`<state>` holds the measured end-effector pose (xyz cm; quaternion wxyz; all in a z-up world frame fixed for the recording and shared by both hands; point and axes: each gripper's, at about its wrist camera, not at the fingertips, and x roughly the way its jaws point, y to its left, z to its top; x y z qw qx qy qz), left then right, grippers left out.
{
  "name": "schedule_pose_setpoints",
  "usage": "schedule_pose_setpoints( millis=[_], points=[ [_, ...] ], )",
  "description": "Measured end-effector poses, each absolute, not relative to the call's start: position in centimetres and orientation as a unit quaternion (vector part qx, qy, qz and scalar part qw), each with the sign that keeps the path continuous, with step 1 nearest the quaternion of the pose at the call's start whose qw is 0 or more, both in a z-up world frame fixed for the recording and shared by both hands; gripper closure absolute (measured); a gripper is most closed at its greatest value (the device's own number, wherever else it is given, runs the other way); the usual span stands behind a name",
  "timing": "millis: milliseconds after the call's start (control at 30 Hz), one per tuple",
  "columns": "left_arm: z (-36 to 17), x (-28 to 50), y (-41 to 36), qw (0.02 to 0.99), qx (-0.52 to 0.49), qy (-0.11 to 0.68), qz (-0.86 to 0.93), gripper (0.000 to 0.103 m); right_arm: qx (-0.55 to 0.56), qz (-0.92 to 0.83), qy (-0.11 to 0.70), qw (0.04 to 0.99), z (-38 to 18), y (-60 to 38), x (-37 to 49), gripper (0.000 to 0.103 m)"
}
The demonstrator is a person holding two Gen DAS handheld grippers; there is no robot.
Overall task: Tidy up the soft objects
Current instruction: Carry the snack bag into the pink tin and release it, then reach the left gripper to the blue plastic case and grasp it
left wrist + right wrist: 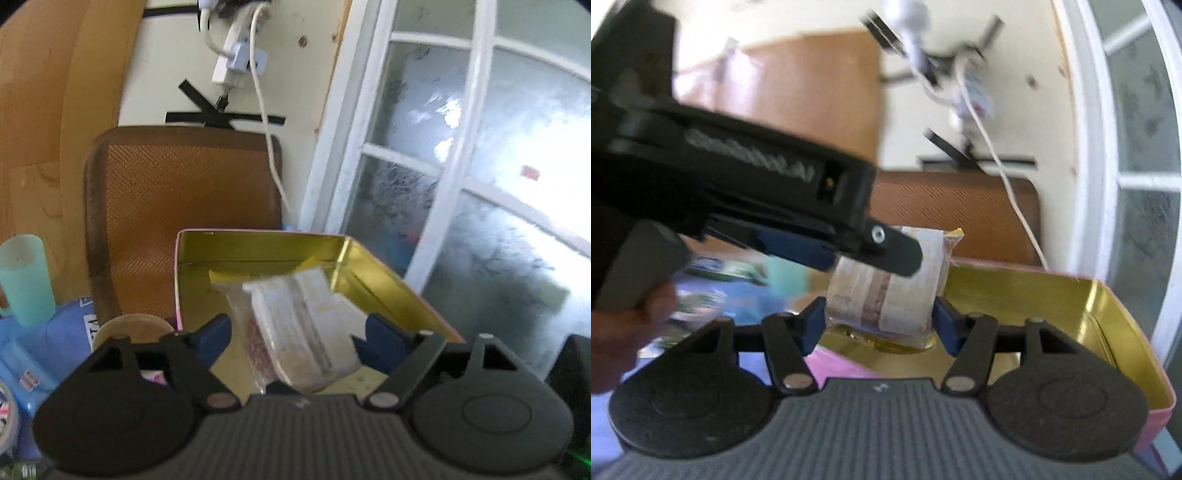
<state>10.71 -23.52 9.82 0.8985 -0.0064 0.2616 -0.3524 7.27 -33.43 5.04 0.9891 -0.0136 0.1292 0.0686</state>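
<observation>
Left wrist: blue package [70, 328] lettering unreadable.

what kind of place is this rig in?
Probably a lived-in home room, at a cluttered table by the window. Signs: a frosted-glass window in a white frame, a charger and cable taped to the wall, a woven chair back, plus a teal cup and an open tin.
</observation>
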Motion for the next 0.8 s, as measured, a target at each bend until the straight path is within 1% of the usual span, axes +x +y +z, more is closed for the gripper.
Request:
schedule_pose_setpoints(
  millis=[33, 100, 133, 200, 233, 267, 367, 467, 567, 667, 800],
  points=[
    [9.6, 11.0, -23.6, 0.899, -0.01, 0.268, -0.347, 0.02, -0.008, 0.067, 0.155, 0.986, 4.5, -34.1, 8.6, 0.037],
    [9.1, 10.7, -22.5, 0.893, -0.033, 0.278, -0.352, 0.02, 0.025, 0.075, 0.189, 0.979, 3.7, -35.6, 10.1, 0.031],
    [9.1, 10.3, -21.7, 0.892, -0.04, 0.275, -0.356, 0.018, 0.045, 0.075, 0.199, 0.976, 3.4, -36.4, 10.3, 0.031],
    [9.1, 9.1, -20.0, 0.899, -0.043, 0.264, -0.347, 0.012, 0.077, 0.082, 0.217, 0.97, 3.2, -37.7, 10.6, 0.038],
    [9.1, 8.4, -19.0, 0.903, -0.046, 0.256, -0.344, 0.011, 0.091, 0.084, 0.228, 0.966, 3.3, -38.2, 10.7, 0.043],
    [9.1, 7.9, -18.0, 0.905, -0.047, 0.252, -0.341, 0.01, 0.095, 0.087, 0.24, 0.962, 3.5, -38.4, 10.9, 0.044],
    [9.0, 6.6, -14.5, 0.911, -0.061, 0.244, -0.326, 0.009, 0.12, 0.107, 0.288, 0.944, 4.1, -39.0, 11.9, 0.044],
    [8.5, 5.6, -10.9, 0.919, -0.082, 0.248, -0.294, 0.008, 0.164, 0.135, 0.36, 0.908, 4.5, -40.1, 14.0, 0.042],
    [7.8, 4.3, -7.7, 0.924, -0.099, 0.255, -0.265, 0.008, 0.181, 0.169, 0.424, 0.871, 4.4, -41.1, 15.9, 0.042],
    [7.2, 3.1, -5.2, 0.929, -0.113, 0.256, -0.242, 0.008, 0.248, 0.189, 0.487, 0.816, 3.0, -42.6, 16.4, 0.043],
    [6.1, 1.6, -1.4, 0.934, -0.139, 0.258, -0.206, 0.007, 0.229, 0.198, 0.51, 0.806, 3.4, -41.7, 13.7, 0.043]
  ],
)
